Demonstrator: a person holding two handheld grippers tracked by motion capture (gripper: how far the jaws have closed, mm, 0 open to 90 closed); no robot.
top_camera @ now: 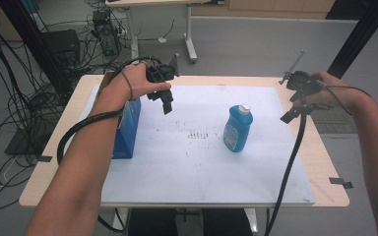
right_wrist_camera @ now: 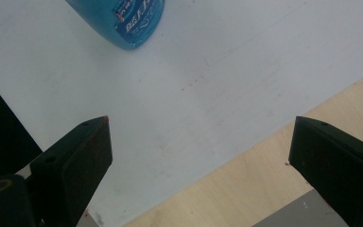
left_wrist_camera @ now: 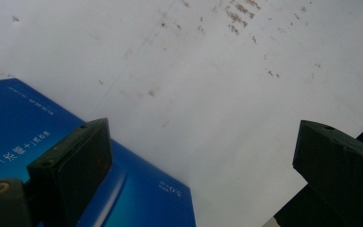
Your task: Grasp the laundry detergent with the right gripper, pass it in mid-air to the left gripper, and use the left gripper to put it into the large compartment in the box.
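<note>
Wooden counter [top_camera: 327,162] with a white mat [top_camera: 202,167] over most of its top; bare wood strip showing along the right and near edges. Wide bare stretch of mat between the blue box [top_camera: 128,129] at the left and the blue bottle [top_camera: 237,128] right of centre, faintly stained in the middle. More free mat toward the near edge, in front of both.

Blue bottle upright on the mat, long axis vertical, white cap on top, label facing the near side. Blue box standing on a narrow side near the mat's left edge, long axis running from the near side toward the far side, partly hidden behind the left forearm.

Left gripper [top_camera: 166,101] held above the far left part of the mat, just beside the box's far end, fingers pointing down and toward the near side. In the left gripper view, fingers [left_wrist_camera: 82,161] wide apart with nothing between them; a box corner below and behind the left one, bare mat across the gap.

Right gripper [top_camera: 291,114] held over the mat's far right edge, well apart from the bottle. In the right gripper view, fingers [right_wrist_camera: 87,151] likewise spread and empty; bottle base at the top, beyond the fingertips, mat edge and wood strip crossing between them.
</note>
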